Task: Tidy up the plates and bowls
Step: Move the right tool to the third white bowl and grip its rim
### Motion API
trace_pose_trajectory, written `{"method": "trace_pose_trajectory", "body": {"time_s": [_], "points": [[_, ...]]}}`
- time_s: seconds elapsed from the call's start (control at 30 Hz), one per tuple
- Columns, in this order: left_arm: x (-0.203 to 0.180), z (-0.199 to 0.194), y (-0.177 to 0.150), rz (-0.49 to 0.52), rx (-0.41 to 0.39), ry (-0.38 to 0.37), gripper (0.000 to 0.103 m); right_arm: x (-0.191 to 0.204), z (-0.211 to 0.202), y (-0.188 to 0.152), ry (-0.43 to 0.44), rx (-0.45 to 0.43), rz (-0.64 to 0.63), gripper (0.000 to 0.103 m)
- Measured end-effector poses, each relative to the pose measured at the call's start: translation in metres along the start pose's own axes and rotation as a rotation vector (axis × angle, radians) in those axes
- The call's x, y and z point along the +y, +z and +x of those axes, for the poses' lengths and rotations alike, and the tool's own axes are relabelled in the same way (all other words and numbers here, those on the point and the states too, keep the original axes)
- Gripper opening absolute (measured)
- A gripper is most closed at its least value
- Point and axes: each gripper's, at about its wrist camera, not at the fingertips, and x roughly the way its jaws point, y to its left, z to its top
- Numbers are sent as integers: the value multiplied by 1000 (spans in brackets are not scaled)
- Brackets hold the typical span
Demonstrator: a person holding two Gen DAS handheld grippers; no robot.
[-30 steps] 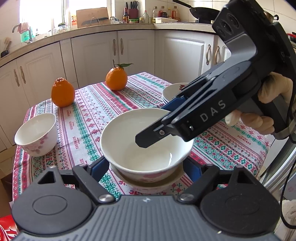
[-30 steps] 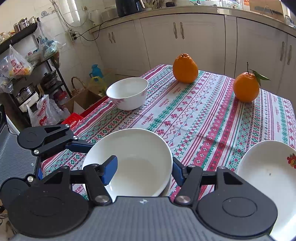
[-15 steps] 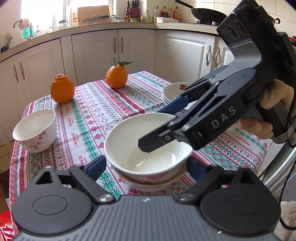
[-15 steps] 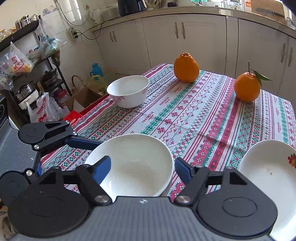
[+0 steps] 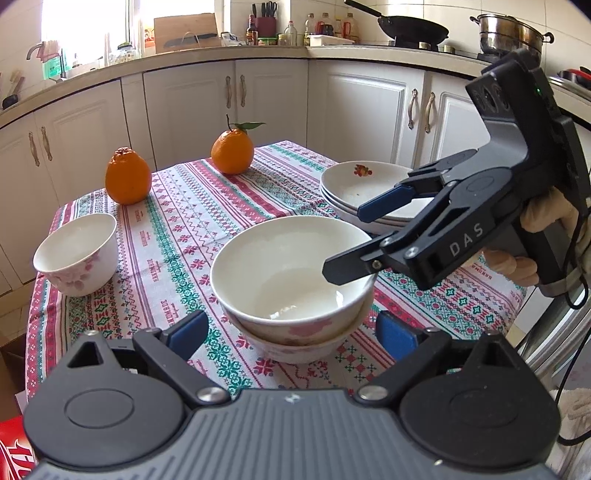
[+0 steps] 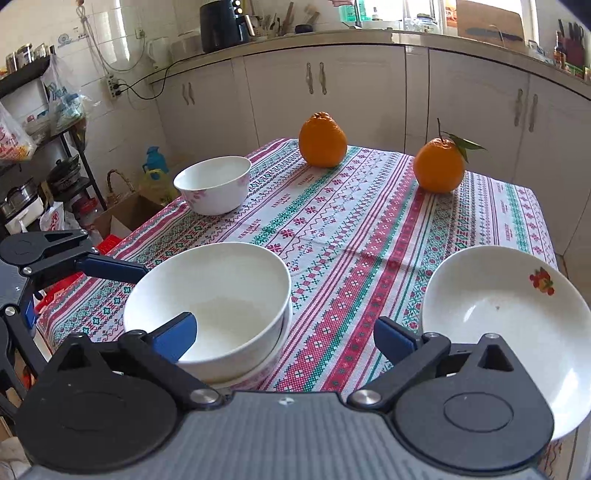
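Bright daylight floods in from the blown-out window (image 5: 85, 26) behind the counter; shadows stay soft, focus sharp, and fisheye curvature bends the cabinets (image 5: 192, 110).

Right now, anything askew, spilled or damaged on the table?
Nothing spilled or broken. One oddity: the top bowl sits slightly tilted and off-centre in the lower bowl, not fully nested. The single bowl, plate stack and both oranges stand normally.

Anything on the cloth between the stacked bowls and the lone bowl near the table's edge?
Nothing: only bare patterned tablecloth lies between the stacked bowls and the lone bowl, clearest in the right wrist view.
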Motion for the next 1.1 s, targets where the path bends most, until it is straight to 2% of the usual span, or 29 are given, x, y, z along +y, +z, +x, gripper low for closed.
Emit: {"method": "trace_pose_trajectory", "body": {"time_s": [0.4, 0.6, 0.87, 1.1], "points": [[1, -5, -3, -4, -3, 17, 97, -8, 4, -9, 19, -7, 67, 103], [6, -7, -5, -8, -3, 25, 97, 0, -2, -5, -6, -13, 8, 103], [36, -19, -9, -42, -21, 88, 98, 14, -12, 32, 3, -20, -88, 103], [78, -24, -13, -78, -42, 167, 100, 42, 6, 74, 33, 20, -205, 103]]}}
